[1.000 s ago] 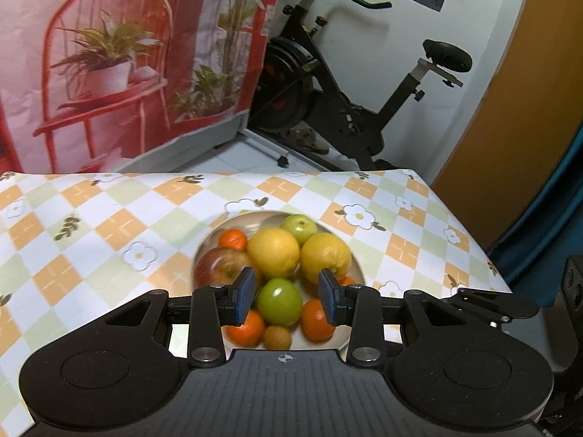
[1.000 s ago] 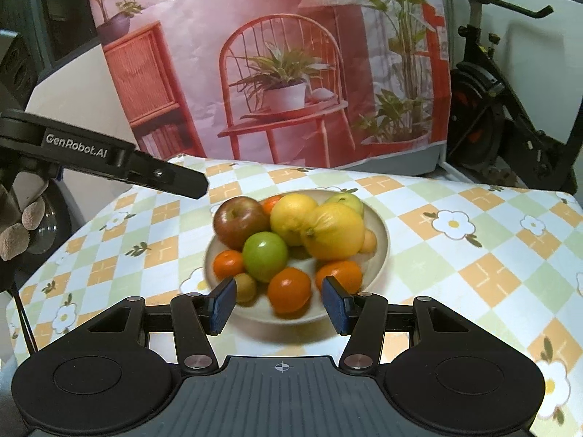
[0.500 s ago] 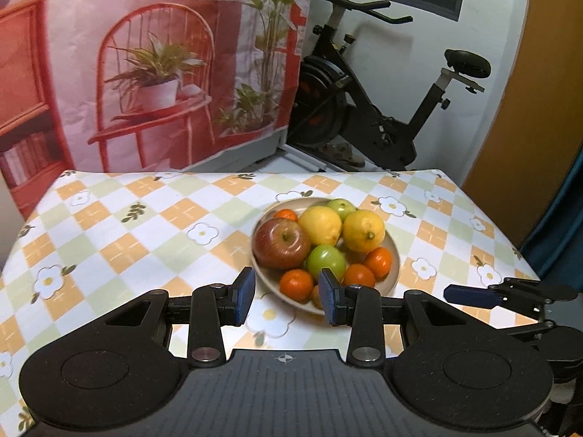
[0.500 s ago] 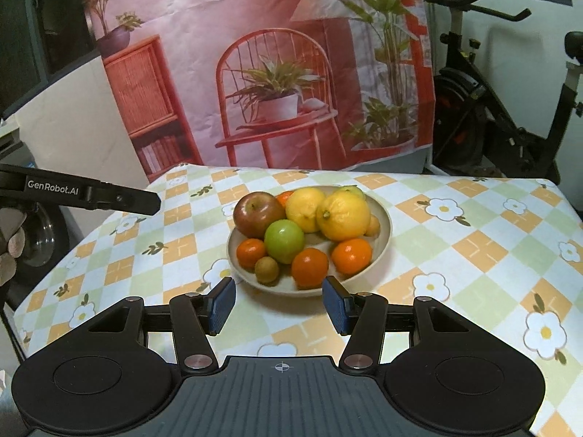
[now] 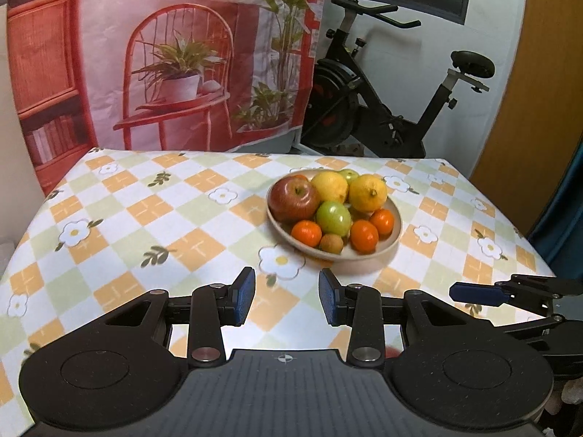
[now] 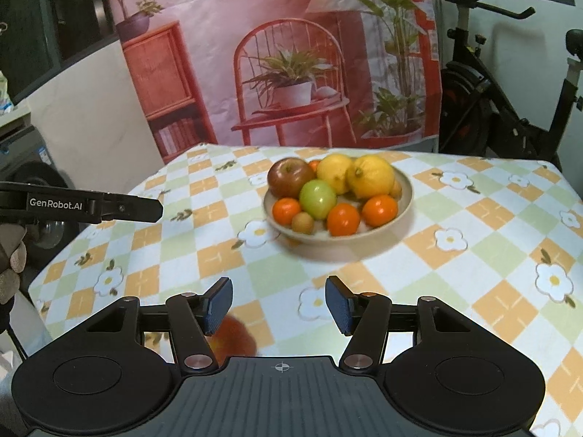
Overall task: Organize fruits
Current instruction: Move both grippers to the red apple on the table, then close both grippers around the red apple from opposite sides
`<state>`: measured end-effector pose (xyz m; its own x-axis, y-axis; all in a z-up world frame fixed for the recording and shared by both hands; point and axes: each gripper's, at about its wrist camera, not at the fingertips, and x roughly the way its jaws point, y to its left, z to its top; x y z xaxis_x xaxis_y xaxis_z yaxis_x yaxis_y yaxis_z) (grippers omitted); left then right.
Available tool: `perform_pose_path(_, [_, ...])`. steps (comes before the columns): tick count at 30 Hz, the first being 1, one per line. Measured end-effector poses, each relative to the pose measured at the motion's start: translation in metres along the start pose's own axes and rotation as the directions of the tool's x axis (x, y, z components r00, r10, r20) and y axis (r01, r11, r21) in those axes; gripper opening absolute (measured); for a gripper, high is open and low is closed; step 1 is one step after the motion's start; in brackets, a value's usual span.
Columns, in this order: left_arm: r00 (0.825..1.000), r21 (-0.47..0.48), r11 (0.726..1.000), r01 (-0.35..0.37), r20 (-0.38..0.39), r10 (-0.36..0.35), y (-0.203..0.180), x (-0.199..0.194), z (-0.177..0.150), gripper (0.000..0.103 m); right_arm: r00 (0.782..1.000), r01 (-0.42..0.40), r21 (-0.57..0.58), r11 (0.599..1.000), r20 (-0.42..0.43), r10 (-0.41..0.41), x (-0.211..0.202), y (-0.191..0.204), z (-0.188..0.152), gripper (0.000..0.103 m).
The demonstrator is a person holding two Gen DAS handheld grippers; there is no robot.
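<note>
From the left wrist view, the left gripper (image 5: 286, 296) hovers over the checked tablecloth (image 5: 153, 215), its jaws apart with nothing between them. Ahead and slightly right sits the fruit bowl (image 5: 393, 240) near the table's middle. In it, left to right: a red apple (image 5: 294, 199) with its stem dimple facing up, a green apple (image 5: 333, 217), two lemons (image 5: 368, 193) whose long axes lie roughly level, the nearer one's nub pointing toward the camera, and tangerines (image 5: 363, 236) along the front rim with a small brown fruit (image 5: 331, 243) between them. Only this view shows the right gripper's blue pad and linkage entering from the right edge (image 5: 473, 293).

The right wrist view shows the right gripper (image 6: 278, 304), jaws opening and empty. Only here a blurred red fruit (image 6: 233, 338) lies on the cloth behind the left finger, well apart from the bowl (image 6: 404, 200). The left gripper's side (image 6: 109, 207) reaches in from the left, with a gloved hand (image 6: 12, 262) below it.
</note>
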<state>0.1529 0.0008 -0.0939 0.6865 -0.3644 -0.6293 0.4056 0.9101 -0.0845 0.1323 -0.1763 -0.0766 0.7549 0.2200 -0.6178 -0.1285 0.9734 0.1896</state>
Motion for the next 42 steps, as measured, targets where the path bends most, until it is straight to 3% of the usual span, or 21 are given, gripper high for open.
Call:
perform_pose_path(4, [1.000,-0.015,1.000,-0.021,0.011,0.021,-0.003,-0.004,-0.022,0.040,1.000,0.003,-0.002,1.000,-0.018,-0.003,-0.003,0.005,-0.014,0.053])
perform_pose_path(10, [0.999,0.053,0.998,-0.041,0.024,0.040,-0.013,-0.013,-0.047,0.041,1.000,0.005,-0.008,1.000,-0.021,-0.005,-0.011,0.008,-0.030,0.058])
perform_pose_path(17, [1.000,0.057,0.998,-0.018,0.010,0.017,-0.013,-0.013,-0.058,0.041,0.999,-0.007,-0.045,0.999,-0.040,0.005,-0.009,0.014,-0.039,0.060])
perform_pose_path(21, [1.000,0.044,0.999,-0.006,0.008,0.006,-0.010,-0.011,-0.059,0.044,0.998,-0.021,-0.084,0.996,-0.057,0.016,-0.006,0.020,-0.041,0.067])
perform_pose_path(35, [0.997,0.061,0.996,0.070,-0.026,-0.069,-0.013,-0.003,-0.070,0.047,0.991,-0.042,-0.119,0.992,-0.127,0.027,0.014,0.024,-0.054,0.067])
perform_pose_path(42, [0.995,0.086,0.991,0.103,-0.029,-0.101,-0.020,-0.003,-0.072,0.053,0.993,-0.036,-0.129,0.991,-0.119,0.021,0.016,0.023,-0.058,0.067])
